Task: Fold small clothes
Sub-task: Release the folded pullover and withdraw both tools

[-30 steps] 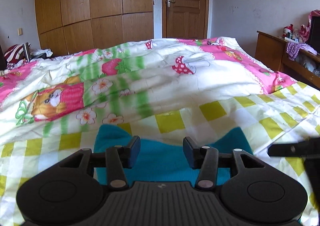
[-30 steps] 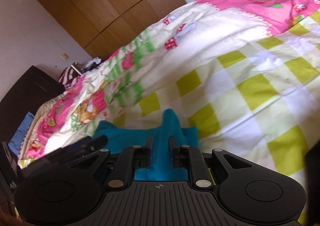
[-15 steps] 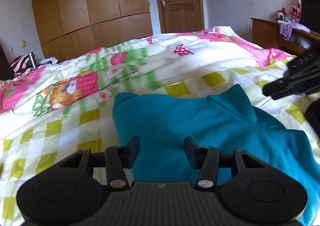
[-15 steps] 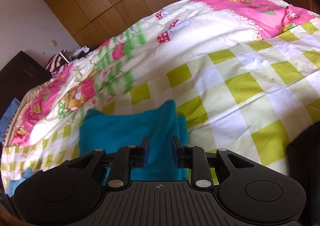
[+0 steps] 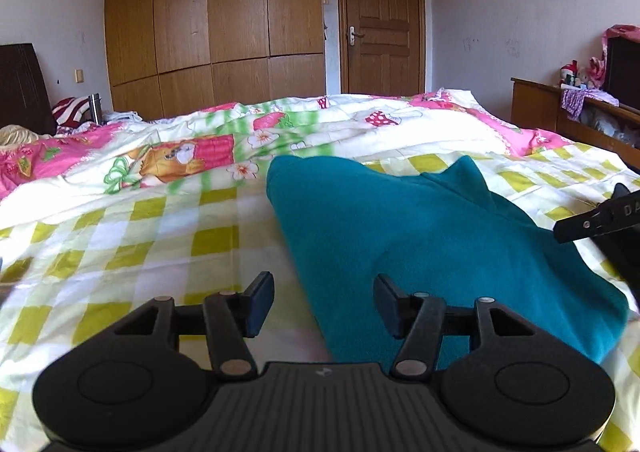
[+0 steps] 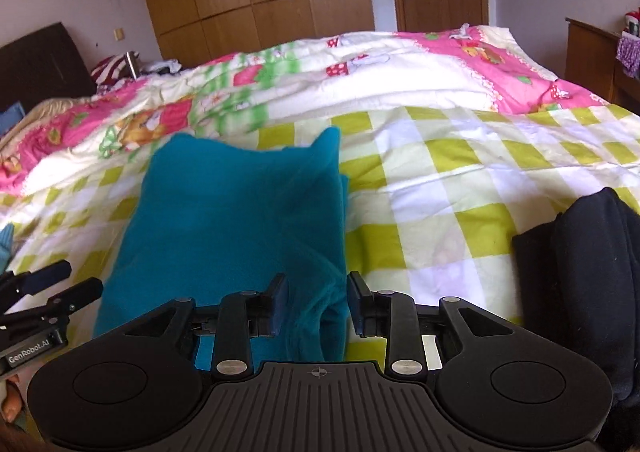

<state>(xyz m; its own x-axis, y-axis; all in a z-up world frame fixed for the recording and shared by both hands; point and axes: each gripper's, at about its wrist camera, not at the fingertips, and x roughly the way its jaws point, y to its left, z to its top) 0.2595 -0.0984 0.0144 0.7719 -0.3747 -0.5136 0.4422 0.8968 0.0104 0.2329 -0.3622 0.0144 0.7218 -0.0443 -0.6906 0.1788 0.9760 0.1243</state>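
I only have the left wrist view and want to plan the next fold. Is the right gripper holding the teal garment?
Observer: No. The right gripper has its jaws open, astride the near right edge of the teal garment, not clamped on it.
Operator: Anything lying to the right of it?
Observer: Yes, a dark garment lies on the checked sheet, apart from the teal one.

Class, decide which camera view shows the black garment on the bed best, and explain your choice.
The right wrist view: the black garment lies in a heap on the checked sheet, right of the teal garment. The left wrist view shows at most a dark sliver at its right edge.
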